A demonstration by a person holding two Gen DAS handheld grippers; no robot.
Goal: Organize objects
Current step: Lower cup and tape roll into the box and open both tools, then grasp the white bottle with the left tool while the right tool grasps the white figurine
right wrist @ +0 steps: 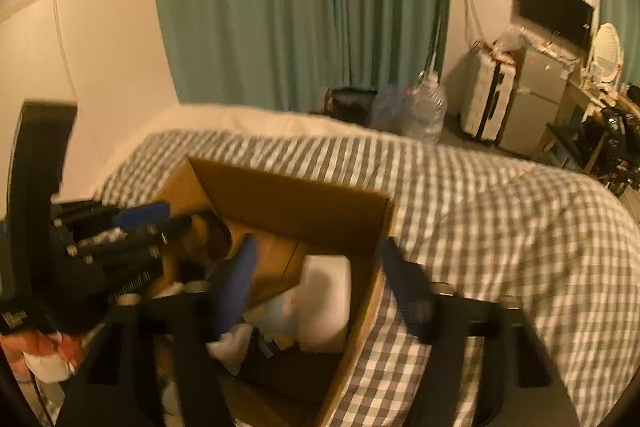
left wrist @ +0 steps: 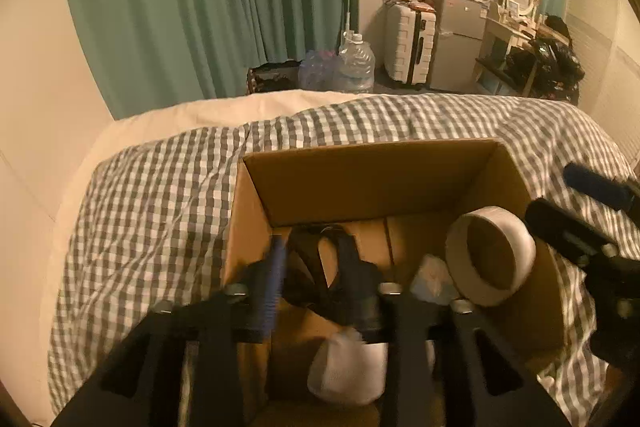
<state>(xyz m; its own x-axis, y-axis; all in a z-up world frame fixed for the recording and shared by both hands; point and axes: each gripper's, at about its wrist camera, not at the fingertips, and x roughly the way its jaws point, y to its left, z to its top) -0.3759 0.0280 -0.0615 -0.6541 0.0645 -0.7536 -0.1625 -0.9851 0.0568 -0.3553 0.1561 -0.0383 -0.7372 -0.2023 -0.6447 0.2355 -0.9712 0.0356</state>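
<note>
The cardboard box sits open on the bed's checked duvet, toward the near end, and holds the things being sorted. Going left to right in the left wrist view: the left gripper hangs over the box's left half with its fingers spread apart and nothing pinched, a dark strap lying on the box floor between and beyond them and a white cloth bundle lower down, close under the camera. Next comes a pale crumpled wrapper, then a white roll of tape leaning against the right wall of the box, on its side with the hollow core facing the camera. Furthest right, the right gripper hovers with its fingers also spread and empty; in its own view they straddle the box's right wall, one inside over the clutter, the other outside over the duvet, with a white squarish block lying in the gap on the inside. The risks, as I judge them: closing now, the right fingers could clamp the cardboard wall instead of an object and drag or tip the box on the soft bedding; the left fingers could snag the strap and pull out neighbouring items; and both grippers are working the same small box, so they could knock together. Both pictures are smeared, so exact contact with the contents cannot be told.
</note>
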